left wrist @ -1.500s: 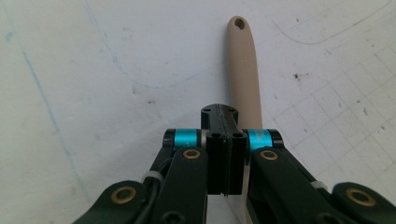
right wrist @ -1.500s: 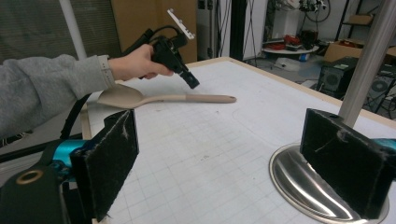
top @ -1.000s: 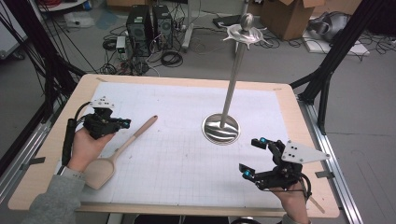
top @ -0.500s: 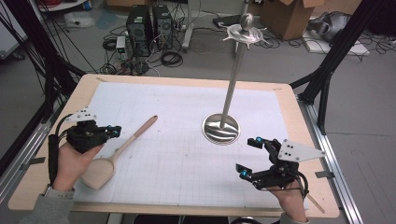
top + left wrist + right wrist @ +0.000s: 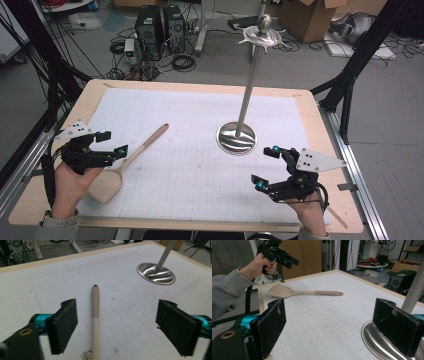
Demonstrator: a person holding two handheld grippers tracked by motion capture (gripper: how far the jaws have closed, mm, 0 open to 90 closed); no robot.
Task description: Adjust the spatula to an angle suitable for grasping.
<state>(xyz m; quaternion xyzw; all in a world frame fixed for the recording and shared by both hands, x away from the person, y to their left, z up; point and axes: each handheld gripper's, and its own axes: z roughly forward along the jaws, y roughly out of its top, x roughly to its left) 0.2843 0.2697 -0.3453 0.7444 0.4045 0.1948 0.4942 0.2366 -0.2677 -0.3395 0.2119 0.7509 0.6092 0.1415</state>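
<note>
A wooden spatula (image 5: 131, 162) lies flat on the white grid mat, its blade toward the front left and its handle (image 5: 95, 312) pointing to the middle. My left gripper (image 5: 112, 143) hovers just left of the handle. Its jaws have just been opening and now stand wide apart (image 5: 117, 327); the handle lies ahead between them and neither pad touches it. My right gripper (image 5: 262, 167) is open at the front right with nothing between its pads (image 5: 332, 330), close to the steel stand's round base (image 5: 236, 138). From there I see the spatula (image 5: 304, 292) and the left gripper (image 5: 278, 252) in a hand.
The steel stand's pole (image 5: 252, 75) rises from its base to a hooked top (image 5: 263, 30). The mat (image 5: 200, 165) covers most of the wooden table (image 5: 310, 105). Black frame posts (image 5: 350, 65) stand at the table's sides. Computers (image 5: 160, 25), cables and boxes lie on the floor beyond.
My left gripper has moved left, away from the spatula handle, and its jaws have gone from shut to wide open. The spatula and my right gripper have stayed where they were.
</note>
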